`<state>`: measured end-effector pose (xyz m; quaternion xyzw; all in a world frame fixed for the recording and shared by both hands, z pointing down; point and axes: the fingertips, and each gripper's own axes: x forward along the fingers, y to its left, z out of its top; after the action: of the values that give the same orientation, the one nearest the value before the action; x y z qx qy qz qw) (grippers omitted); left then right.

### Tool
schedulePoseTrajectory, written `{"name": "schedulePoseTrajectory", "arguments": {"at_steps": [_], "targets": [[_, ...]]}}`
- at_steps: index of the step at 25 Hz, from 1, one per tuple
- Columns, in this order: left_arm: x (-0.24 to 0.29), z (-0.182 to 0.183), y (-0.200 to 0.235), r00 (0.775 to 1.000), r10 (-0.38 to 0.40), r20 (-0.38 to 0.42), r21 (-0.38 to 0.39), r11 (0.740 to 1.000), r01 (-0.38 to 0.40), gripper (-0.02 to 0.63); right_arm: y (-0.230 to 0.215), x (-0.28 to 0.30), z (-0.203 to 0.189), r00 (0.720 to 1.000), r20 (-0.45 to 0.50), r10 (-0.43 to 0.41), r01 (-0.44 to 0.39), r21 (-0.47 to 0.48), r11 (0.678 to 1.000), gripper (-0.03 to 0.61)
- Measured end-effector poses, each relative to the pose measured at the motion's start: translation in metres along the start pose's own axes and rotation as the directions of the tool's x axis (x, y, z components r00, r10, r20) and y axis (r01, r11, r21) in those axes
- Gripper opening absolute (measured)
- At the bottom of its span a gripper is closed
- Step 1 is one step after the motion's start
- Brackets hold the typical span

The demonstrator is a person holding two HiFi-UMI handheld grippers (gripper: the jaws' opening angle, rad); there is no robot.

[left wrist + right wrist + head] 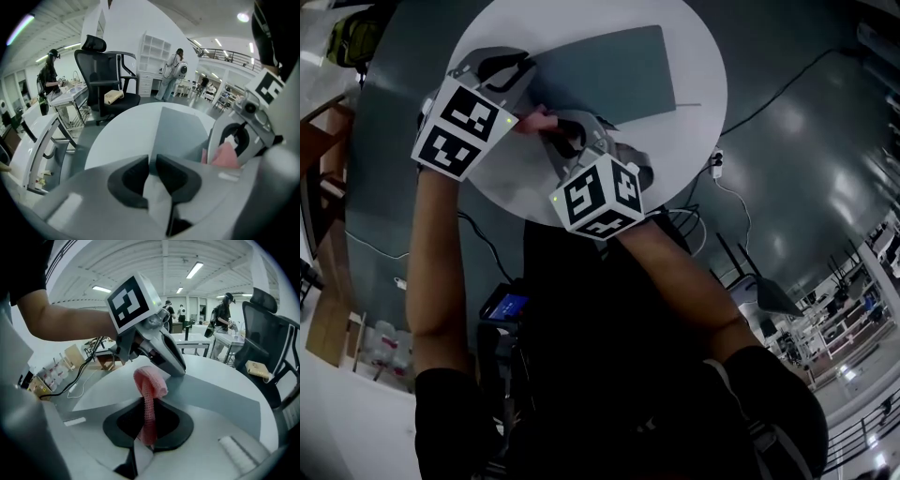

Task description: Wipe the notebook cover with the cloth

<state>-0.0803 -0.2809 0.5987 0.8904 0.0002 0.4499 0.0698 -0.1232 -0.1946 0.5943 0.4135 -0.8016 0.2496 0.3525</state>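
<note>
A dark grey-green notebook (600,70) lies flat on the round white table (698,122). My left gripper (525,70) is at the notebook's left edge, its jaws all but closed with nothing seen between them (152,159); the notebook (183,129) starts just past the tips. My right gripper (560,128) is shut on a pink cloth (534,120), which stands up from the jaws (148,401) and folds over at the top (151,380). The cloth hangs over the notebook's near edge (211,390), just below the left gripper (161,350). The two grippers are close together.
A black office chair (105,79) stands beyond the table, also in the right gripper view (267,357). Cables and a plug (717,164) lie on the floor right of the table. A desk (65,96) and people stand farther off.
</note>
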Motion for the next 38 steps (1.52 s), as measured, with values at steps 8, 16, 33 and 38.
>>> {"name": "schedulePoseTrajectory", "arguments": {"at_steps": [8, 16, 33, 38], "targets": [[0.0, -0.007, 0.003, 1.0, 0.015, -0.023, 0.0, 1.0, -0.015, 0.051, -0.016, -0.006, -0.015, 1.0, 0.01, -0.028, 0.028, -0.008, 1.0, 0.029], [0.002, -0.004, 0.002, 0.997, 0.016, -0.069, 0.023, 1.0, -0.014, 0.048, -0.054, -0.034, -0.042, 0.997, 0.001, -0.082, 0.082, 0.023, 0.996, 0.029], [0.001, -0.001, 0.0, 0.997, 0.013, -0.079, 0.033, 0.999, -0.01, 0.048, -0.149, -0.1, -0.108, 0.948, -0.096, -0.302, 0.312, 0.108, 0.944, 0.029], [0.002, 0.0, -0.001, 0.998, 0.007, -0.069, 0.043, 0.999, -0.004, 0.046, -0.17, -0.126, -0.103, 0.927, -0.069, -0.368, 0.374, 0.187, 0.908, 0.029]]}}
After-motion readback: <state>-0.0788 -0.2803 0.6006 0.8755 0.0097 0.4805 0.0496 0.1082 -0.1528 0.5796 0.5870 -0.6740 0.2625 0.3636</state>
